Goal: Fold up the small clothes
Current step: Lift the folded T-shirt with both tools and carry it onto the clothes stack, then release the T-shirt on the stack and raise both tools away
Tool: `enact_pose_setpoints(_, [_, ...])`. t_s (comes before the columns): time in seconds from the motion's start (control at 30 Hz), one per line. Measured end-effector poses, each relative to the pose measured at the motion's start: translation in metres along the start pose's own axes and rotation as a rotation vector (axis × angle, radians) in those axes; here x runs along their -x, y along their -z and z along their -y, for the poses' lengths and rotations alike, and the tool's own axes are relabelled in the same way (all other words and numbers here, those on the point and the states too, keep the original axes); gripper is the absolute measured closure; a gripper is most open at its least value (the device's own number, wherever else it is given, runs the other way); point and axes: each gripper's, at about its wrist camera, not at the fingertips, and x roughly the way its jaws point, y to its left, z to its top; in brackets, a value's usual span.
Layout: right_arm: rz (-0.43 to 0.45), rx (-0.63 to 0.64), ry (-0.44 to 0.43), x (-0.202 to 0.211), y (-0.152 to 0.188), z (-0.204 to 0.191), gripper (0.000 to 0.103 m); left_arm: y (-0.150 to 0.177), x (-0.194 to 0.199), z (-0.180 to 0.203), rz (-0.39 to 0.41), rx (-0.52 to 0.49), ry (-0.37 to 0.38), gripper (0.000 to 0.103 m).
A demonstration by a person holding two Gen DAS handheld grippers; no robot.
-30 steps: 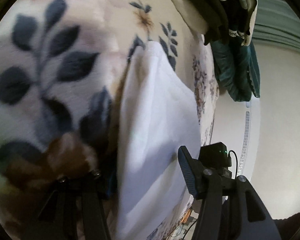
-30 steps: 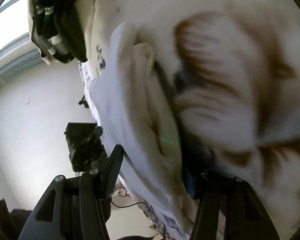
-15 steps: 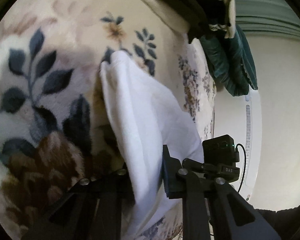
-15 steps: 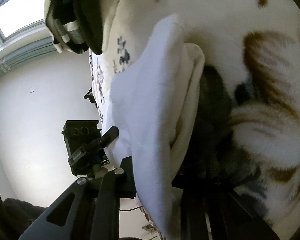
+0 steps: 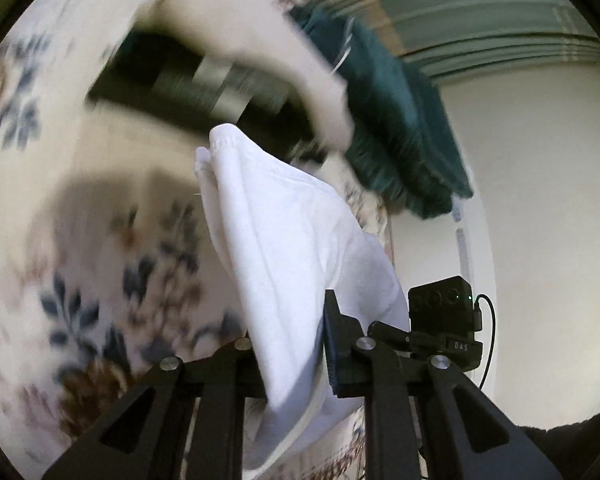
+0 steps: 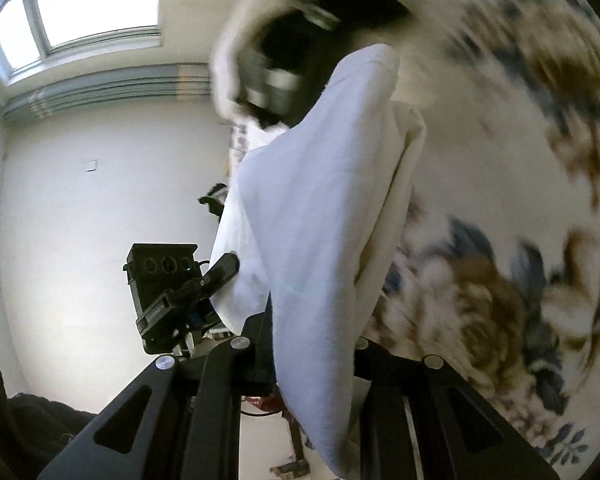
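Here both tongs, left tongs (image 5: 290,354) and right tongs (image 6: 312,354), pinch a white cloth (image 5: 292,240) above a floral blanket (image 5: 84,240); window (image 6: 80,8) at eleven o'clock in the right view.

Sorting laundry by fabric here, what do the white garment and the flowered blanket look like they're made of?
White garment: likely cotton knit, matte, with a stitched hem and soft folds. Flowered blanket: probably plush fleece, its surface fuzzy; motion blur leaves this uncertain.

Count: one white garment (image 5: 296,240); two hand-held grippers, left hand-held gripper (image 5: 288,344) and right hand-held gripper (image 6: 312,340); one floral blanket (image 5: 80,240); one teal cloth (image 5: 404,136); one window (image 6: 80,4).
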Motion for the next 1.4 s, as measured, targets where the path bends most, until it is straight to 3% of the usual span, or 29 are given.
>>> enact_pose_setpoints(0.2, [0.052,0.125,0.037,0.003,-0.099,-0.095,0.086,-0.107,0.005,0.037,0.092,-0.059,-0.041,0.089])
enact_pose_setpoints(0.33, [0.080,0.183,0.071,-0.012,-0.175,-0.133,0.086,-0.187,-0.011,0.038,0.112,-0.098,-0.081,0.089])
enact_pose_setpoints(0.53, [0.112,0.183,0.122,-0.043,-0.273,-0.145,0.086,-0.264,-0.042,0.023,0.093,-0.114,-0.160,0.089])
enact_pose_setpoints(0.67, [0.091,0.150,0.165,-0.068,-0.310,-0.133,0.086,-0.282,-0.057,0.003,0.039,-0.075,-0.262,0.088])
enact_pose_setpoints(0.7, [0.086,0.152,0.211,-0.075,-0.318,-0.132,0.086,-0.284,-0.060,-0.001,0.023,-0.062,-0.292,0.088])
enact_pose_setpoints(0.83, [0.044,0.201,0.365,-0.087,-0.327,-0.131,0.079,-0.285,-0.057,0.002,0.029,-0.079,-0.373,0.087])
enact_pose_setpoints(0.87, [0.039,0.217,0.393,-0.087,-0.326,-0.132,0.077,-0.283,-0.054,0.005,0.041,-0.084,-0.401,0.079])
enact_pose_setpoints(0.93, [0.029,0.254,0.481,-0.086,-0.324,-0.141,0.056,-0.280,-0.047,0.014,0.084,-0.110,-0.499,0.068])
enact_pose_setpoints(0.97, [0.031,0.268,0.522,-0.085,-0.320,-0.144,0.050,-0.276,-0.042,0.020,0.111,-0.135,-0.536,0.067])
enact_pose_setpoints(1.03, [0.048,0.314,0.612,-0.079,-0.311,-0.152,0.028,-0.268,-0.035,0.031,0.173,-0.186,-0.594,0.062])
enact_pose_setpoints(1.1, [0.074,0.354,0.722,-0.071,-0.297,-0.161,0.015,-0.256,-0.031,0.042,0.217,-0.233,-0.641,0.045])
enact_pose_setpoints(1.17, [0.116,0.388,0.843,-0.062,-0.280,-0.167,0.008,-0.240,-0.029,0.054,0.243,-0.267,-0.703,0.005])
enact_pose_setpoints(1.23, [0.164,0.419,1.012,-0.055,-0.259,-0.172,0.000,-0.225,-0.031,0.064,0.242,-0.287,-0.738,0.001])
enact_pose_setpoints(1.3, [0.191,0.427,1.119,-0.049,-0.237,-0.175,0.000,-0.211,-0.034,0.075,0.248,-0.307,-0.798,0.000])
enact_pose_setpoints(1.4, [0.203,0.397,1.158,-0.039,-0.215,-0.175,0.000,-0.187,-0.030,0.092,0.282,-0.312,-0.843,0.000])
